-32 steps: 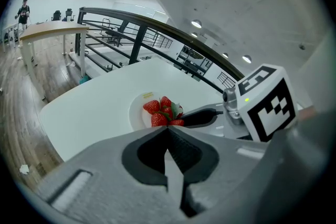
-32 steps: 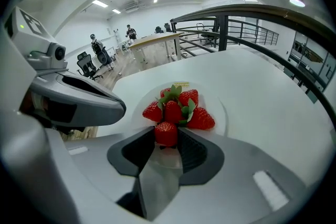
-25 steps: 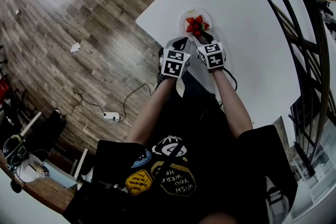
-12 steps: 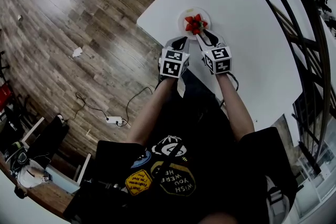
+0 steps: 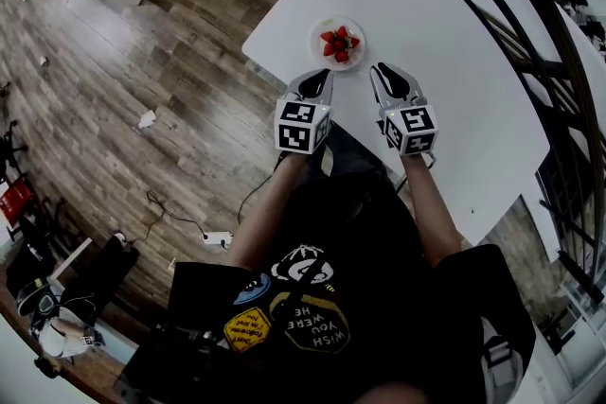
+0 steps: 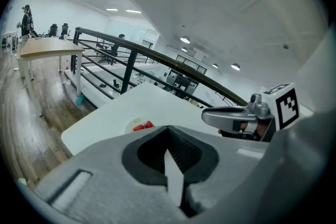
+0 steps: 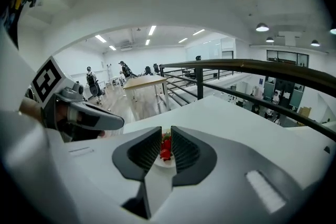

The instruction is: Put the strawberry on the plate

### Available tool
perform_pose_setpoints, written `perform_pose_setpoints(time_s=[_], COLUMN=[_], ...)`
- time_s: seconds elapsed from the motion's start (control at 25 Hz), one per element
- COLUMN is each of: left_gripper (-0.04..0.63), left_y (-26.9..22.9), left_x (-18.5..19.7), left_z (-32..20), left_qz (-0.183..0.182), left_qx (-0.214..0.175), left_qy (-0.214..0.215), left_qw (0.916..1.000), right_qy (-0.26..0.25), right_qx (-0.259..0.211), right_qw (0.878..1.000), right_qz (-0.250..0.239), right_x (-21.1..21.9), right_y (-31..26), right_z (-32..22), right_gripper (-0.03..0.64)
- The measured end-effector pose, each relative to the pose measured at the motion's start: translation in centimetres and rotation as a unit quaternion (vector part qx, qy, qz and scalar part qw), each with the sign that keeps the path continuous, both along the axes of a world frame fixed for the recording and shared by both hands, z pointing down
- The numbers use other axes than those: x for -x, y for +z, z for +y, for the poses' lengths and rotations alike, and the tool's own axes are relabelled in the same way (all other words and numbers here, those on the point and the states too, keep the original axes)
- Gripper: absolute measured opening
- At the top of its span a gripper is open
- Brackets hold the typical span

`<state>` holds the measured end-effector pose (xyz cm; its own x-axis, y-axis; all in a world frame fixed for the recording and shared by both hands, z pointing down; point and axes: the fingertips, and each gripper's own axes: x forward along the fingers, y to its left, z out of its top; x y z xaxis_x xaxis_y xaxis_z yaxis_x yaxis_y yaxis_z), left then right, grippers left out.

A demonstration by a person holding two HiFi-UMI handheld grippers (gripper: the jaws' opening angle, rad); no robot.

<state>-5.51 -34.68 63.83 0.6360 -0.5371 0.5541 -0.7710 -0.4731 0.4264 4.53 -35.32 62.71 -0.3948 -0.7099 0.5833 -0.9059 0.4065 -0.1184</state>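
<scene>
Red strawberry (image 5: 339,43) pieces lie heaped on the small white plate (image 5: 343,65), so the fruit looks already delivered. The plate stands on the white bench (image 5: 454,61), close to the bench edge that faces the wooden floor (image 5: 142,33).

Both tools hang on the person's side of the plate, apart from it and clear of the bench. The left claw (image 5: 317,80) has its jaws together with nothing in them. The right claw (image 5: 386,76) has just been closing. Only a narrow slit remains between its jaws, and nothing is gripped there; the fruit seen through the slit is far off, on the plate.

What could go wrong now is mostly a stray knock. A claw swung low past the plate could push it toward that near edge, or tip a berry off the heap onto the bench.

As for writing, the person's dark shirt (image 5: 312,317) reads "WISH YOU WERE HE", seen upside down. A yellow patch (image 5: 248,328) beside it has print too small to read. The cubes on the tools carry only black-and-white square markers.
</scene>
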Motion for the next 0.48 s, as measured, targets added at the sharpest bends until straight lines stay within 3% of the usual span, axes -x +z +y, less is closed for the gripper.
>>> perform_pose_setpoints(time_s=[0.2, 0.48], left_gripper=[0.0, 0.0], left_y=[-3.7, -8.2], left_x=[-0.1, -0.1], left_z=[1.7, 4.8], left_qz=[0.01, 0.024], left_qx=[-0.026, -0.065], left_qy=[0.006, 0.013], left_qw=[0.9996, 0.9975], right_qy=[0.036, 0.048], right_qx=[-0.039, -0.091], right_qw=[0.997, 0.991], right_qz=[-0.059, -0.081], right_x=[-0.5, -0.8], right_y=[-4.7, -10.2], right_z=[1.7, 4.8], right_gripper=[0.031, 0.008])
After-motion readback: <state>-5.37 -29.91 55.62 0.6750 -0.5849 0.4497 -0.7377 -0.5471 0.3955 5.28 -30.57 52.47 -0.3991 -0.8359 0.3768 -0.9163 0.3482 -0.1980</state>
